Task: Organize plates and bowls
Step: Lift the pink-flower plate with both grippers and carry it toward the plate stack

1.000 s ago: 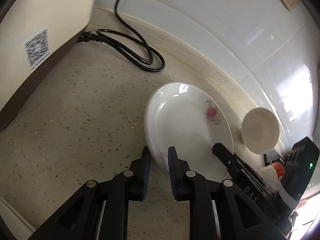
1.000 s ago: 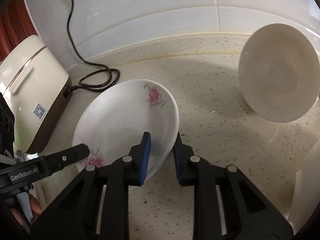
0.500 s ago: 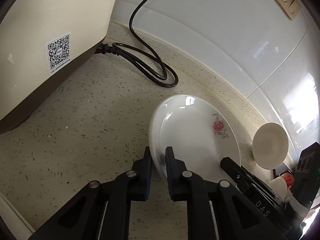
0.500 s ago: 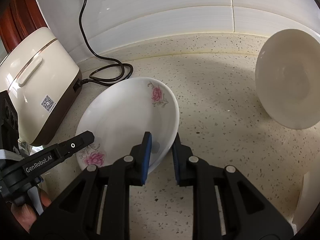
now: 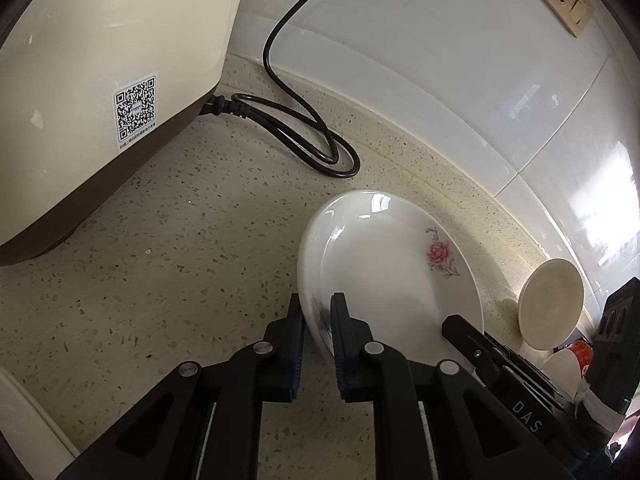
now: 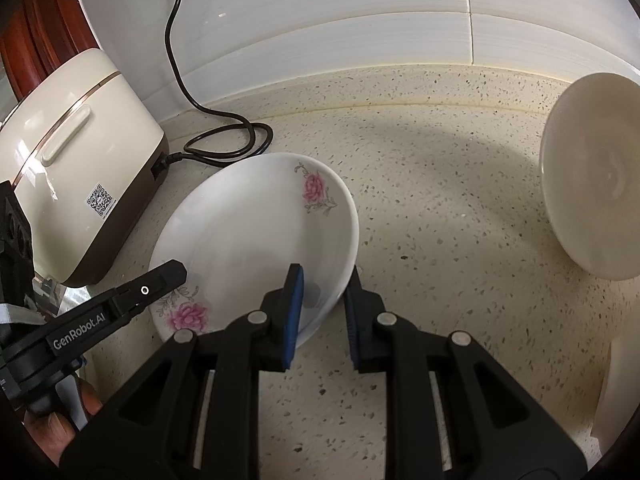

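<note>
A white plate with pink flowers (image 5: 384, 272) (image 6: 256, 240) is held tilted over the speckled counter by both grippers. My left gripper (image 5: 318, 312) is shut on the plate's near-left rim, with one finger under the rim and one inside it. In the right wrist view, my right gripper (image 6: 324, 280) is shut on the opposite rim, blue pads on either side of the edge. Each gripper also shows in the other's view: the left gripper (image 6: 160, 280) and the right gripper (image 5: 480, 340). A cream plate (image 6: 592, 208) (image 5: 550, 304) stands on edge by the tiled wall.
A cream rice cooker (image 5: 92, 92) (image 6: 68, 168) stands on the left, its black cord (image 5: 312, 140) (image 6: 224, 140) looped on the counter by the wall. A white dish edge (image 6: 616, 392) shows at the right. A hand (image 6: 60, 420) holds the left gripper.
The left gripper's jaws closed onto the plate rim. Both views now show more of the rice cooker, and the cream plate sits further to the right.
</note>
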